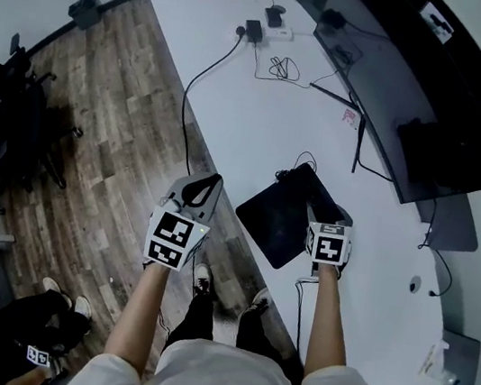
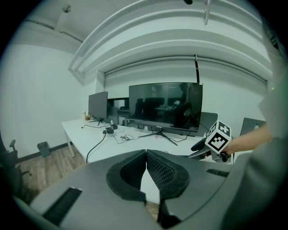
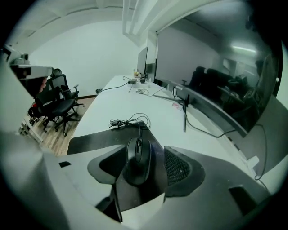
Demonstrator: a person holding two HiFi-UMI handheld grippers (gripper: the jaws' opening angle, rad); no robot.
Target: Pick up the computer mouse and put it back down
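A black wired computer mouse [image 3: 138, 157] lies on a dark mouse pad [image 3: 87, 141] on the white desk [image 1: 261, 122]. In the right gripper view my right gripper [image 3: 145, 150] is open, with the mouse between its jaws: the left pad sits close beside it and a gap shows at the right pad. In the head view the right gripper [image 1: 325, 210] covers the mouse over the pad's [image 1: 277, 221] right corner. My left gripper [image 2: 146, 152] is shut with nothing in it, and hangs off the desk's near edge [image 1: 210, 182], over the floor.
The mouse cable's coiled bundle [image 3: 128, 121] lies just beyond the pad. A wide curved monitor [image 1: 401, 104] stands along the desk's far side, with cables and a power strip [image 1: 272, 30] farther up. Office chairs [image 3: 56, 105] stand on the wooden floor at left.
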